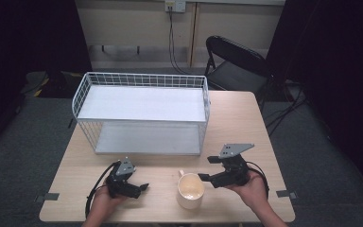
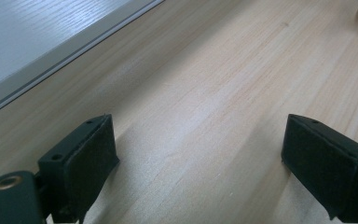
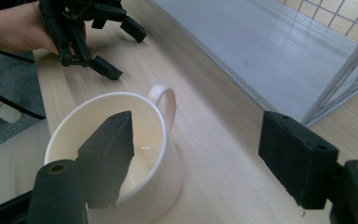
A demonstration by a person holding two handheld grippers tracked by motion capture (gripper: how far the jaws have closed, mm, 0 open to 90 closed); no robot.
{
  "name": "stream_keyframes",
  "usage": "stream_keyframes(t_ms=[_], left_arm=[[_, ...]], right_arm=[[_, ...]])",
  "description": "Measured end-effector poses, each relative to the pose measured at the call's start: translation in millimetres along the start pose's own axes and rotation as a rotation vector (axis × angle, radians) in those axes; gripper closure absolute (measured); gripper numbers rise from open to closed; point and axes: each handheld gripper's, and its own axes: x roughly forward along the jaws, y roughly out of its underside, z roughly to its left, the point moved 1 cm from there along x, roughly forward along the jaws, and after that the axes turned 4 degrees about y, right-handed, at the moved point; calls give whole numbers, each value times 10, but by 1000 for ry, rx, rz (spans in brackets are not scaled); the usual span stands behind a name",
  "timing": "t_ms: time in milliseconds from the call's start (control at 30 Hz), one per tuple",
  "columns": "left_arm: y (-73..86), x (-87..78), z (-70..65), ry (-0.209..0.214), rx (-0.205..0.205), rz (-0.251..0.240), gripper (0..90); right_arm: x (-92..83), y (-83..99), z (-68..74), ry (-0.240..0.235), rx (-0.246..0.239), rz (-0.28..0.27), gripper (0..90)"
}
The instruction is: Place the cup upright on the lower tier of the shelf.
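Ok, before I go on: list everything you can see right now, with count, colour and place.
mug: one, cream-white, upright on the table's near edge, handle toward the rack
wire rack: one, white, two shelves, at the table's back left
table: one, light wood
folding chair: one, black, behind the table
wall socket: one, white, black cable hanging down
left gripper: black, open, left of the mug
right gripper: black, open, one jaw over the mug's mouth

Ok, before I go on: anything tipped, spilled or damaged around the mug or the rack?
Nothing stands out. The cream mug stands upright on the table, no spill around it. The white wire rack sits square with both shelves level. The right gripper is open beside the mug, one jaw over its rim; the left gripper is open over bare wood.
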Motion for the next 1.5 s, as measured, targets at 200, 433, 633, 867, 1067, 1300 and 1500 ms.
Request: stream_keyframes(t_ms=[200,433,633,867,1067,1300,1500], left_arm=[[0,0,0,0,0,0,95],[0,0,0,0,0,0,95],[0,0,0,0,0,0,95],[0,0,0,0,1,0,95],[0,0,0,0,0,0,95],[0,0,0,0,1,0,95],[0,0,0,0,0,0,95]], right_arm=[[42,-12,61,-22,-1,-10,266],[132,12,121,-45,-7,-13,296],[204,61,176,-58,-20,-22,354],[280,116,216,-67,-14,-16,414],[328,146,242,-61,-18,-10,469],[355,173,248,-35,-19,-7,535],[378,208,235,-28,-12,7,639]])
